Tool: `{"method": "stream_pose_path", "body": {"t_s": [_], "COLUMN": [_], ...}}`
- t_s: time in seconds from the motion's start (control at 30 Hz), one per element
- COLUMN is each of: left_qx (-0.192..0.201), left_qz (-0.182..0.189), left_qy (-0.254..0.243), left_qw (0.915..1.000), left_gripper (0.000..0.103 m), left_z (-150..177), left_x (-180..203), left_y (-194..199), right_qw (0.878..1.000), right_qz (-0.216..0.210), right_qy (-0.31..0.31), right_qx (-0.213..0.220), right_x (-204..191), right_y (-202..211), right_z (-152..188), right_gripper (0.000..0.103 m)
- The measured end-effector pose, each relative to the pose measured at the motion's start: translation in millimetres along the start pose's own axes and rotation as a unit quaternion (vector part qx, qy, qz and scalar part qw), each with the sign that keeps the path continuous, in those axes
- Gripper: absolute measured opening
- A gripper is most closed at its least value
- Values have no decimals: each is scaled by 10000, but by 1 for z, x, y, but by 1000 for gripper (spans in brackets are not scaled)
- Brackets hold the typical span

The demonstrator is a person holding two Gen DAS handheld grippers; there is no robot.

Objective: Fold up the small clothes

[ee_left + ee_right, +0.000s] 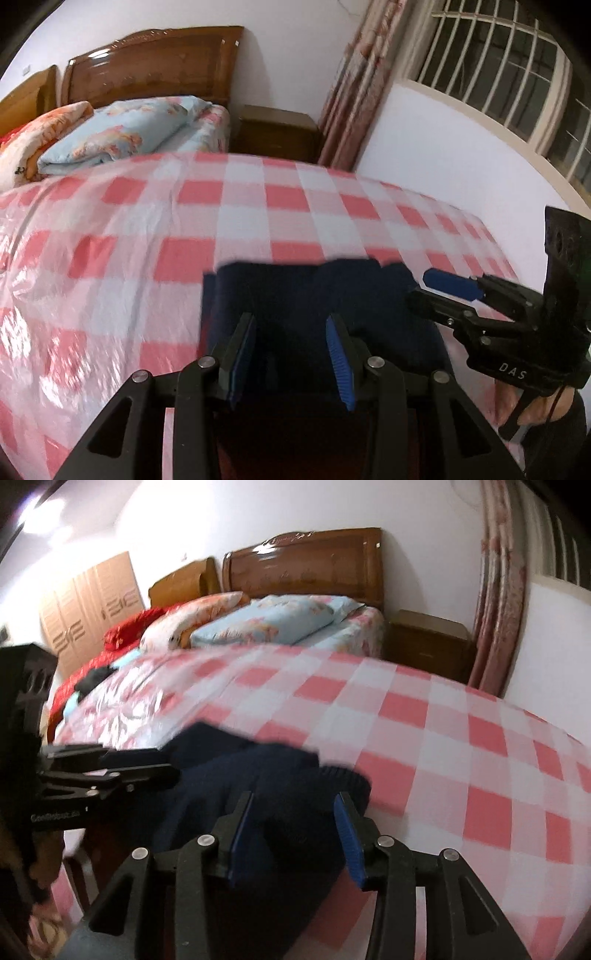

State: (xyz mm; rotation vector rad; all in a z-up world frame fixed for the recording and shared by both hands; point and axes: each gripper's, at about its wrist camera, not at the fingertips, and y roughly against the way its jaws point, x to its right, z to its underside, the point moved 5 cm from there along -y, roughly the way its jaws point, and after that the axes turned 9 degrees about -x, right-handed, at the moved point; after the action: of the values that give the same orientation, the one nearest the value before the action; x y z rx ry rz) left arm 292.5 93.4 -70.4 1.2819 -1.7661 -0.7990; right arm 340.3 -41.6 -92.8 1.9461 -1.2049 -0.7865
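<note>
**Both grippers at the near edge of the dark garment, ready to take it**

The navy garment (306,295) lies on the table with the pink checked cloth (258,206), at the table's near edge, and a part of it seems to hang over this edge toward the person. In the right wrist view a ribbed hem (347,775) shows on the garment's right side.

The left gripper (291,354) stands over the near part of the garment with its fingers spread; the cloth is seen between them but they do not pinch it. The right gripper (293,834) is also spread wide, over the garment's right part beside the hem. Neither holds anything, as far as the blurred pictures show.

I judge that the step in hand is to grasp the near edge with both grippers for a fold away from the person. To do this well, each gripper should go low enough that one finger slides under the edge, then close on one layer only. The two grasps should sit well apart on the same edge, so the fold line stays straight. The plastic cover looks slippery, so the garment may slide if it is pushed and not lifted.
</note>
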Motion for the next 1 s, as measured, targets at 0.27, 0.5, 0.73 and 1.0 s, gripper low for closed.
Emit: {"method": "stream_pose_path", "body": {"t_s": [0.27, 0.5, 0.73, 1.0], "left_qx": [-165, 399, 525, 569], "left_qz": [-325, -803, -1083, -1073], "left_qy": [-174, -444, -646, -638], "left_qw": [9992, 9950, 9906, 9905], "left_gripper": [40, 40, 40, 40], "left_z": [-2, 36, 80, 82], "left_x": [-9, 10, 13, 13], "left_y": [-29, 18, 23, 23], "right_qw": [9993, 9996, 9996, 9992], "right_qz": [-100, -211, 182, 395], "right_qy": [-141, -200, 214, 22], "right_qx": [-336, 56, -44, 25], "right_x": [5, -13, -42, -41], "right_y": [-27, 21, 22, 33], "right_z": [5, 28, 77, 80], "right_gripper": [103, 103, 103, 103]}}
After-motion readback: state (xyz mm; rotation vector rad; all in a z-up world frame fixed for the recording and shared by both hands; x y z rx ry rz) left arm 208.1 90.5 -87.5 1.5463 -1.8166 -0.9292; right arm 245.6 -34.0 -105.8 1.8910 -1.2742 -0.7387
